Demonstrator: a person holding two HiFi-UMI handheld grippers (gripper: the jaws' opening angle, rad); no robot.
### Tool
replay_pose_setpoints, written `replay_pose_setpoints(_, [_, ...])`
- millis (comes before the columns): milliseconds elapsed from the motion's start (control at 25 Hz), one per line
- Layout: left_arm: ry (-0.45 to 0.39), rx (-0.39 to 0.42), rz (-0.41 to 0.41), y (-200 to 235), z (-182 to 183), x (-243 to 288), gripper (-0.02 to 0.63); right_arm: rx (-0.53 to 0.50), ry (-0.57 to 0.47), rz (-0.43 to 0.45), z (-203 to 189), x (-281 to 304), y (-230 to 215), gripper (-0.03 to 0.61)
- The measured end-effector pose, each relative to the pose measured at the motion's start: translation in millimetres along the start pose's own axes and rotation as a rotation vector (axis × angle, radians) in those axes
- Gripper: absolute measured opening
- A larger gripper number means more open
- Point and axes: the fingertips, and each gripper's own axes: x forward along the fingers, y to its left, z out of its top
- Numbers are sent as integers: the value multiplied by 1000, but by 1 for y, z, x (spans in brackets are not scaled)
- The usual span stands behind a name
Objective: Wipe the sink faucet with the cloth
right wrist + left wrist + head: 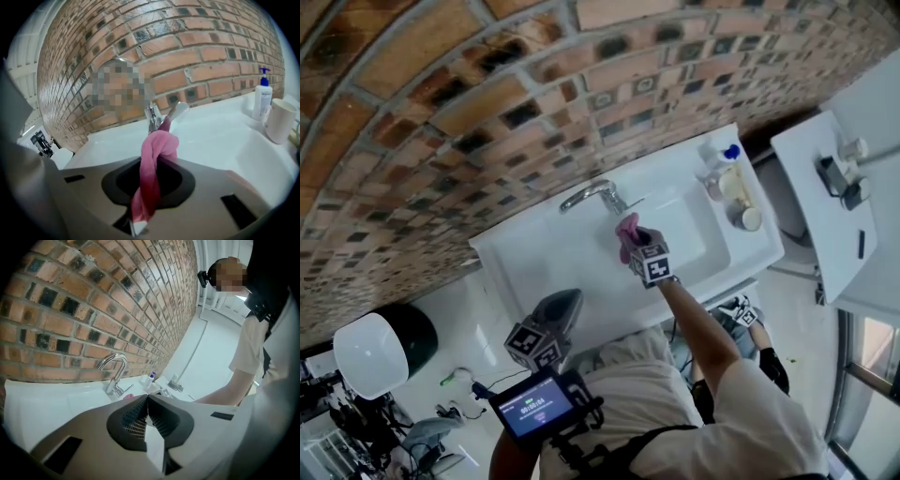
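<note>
A chrome faucet (pixel 598 196) rises at the back of the white sink (pixel 581 262), against the brick wall. My right gripper (pixel 630 242) is shut on a pink cloth (pixel 626 231), holding it over the basin just in front of the faucet's base. In the right gripper view the pink cloth (pixel 152 168) hangs bunched between the jaws, its top close to the faucet base and lever (pixel 157 117). My left gripper (pixel 567 305) is shut with nothing in it, held back at the sink's near edge. In the left gripper view the faucet (pixel 114 372) curves beyond the closed jaws (pixel 146 401).
A soap pump bottle (pixel 719 157) and a white cup (pixel 748 217) stand on the sink's right ledge; they show as bottle (pixel 262 98) and cup (pixel 280 120). A white toilet cistern (pixel 830 202) sits right of the sink. A white-lidded black bin (pixel 380 352) stands left.
</note>
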Motion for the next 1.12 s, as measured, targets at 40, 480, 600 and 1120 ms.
replay_pose_setpoints(40, [6,-9,5,-1,2,3,3,10,5,7,0,8,-1,71])
replay_pose_setpoints(480, [9,-29,52,13,-1,1,3,116,73,54,6,43,-1,71])
replay_pose_setpoints(600, [0,-40,50,14,1,4,3,128,83,60,12,38,-2,71])
replay_pose_setpoints(1120, [-2,-41,24,0,-5,9,3,331,-40,86,69,-15,-38,71])
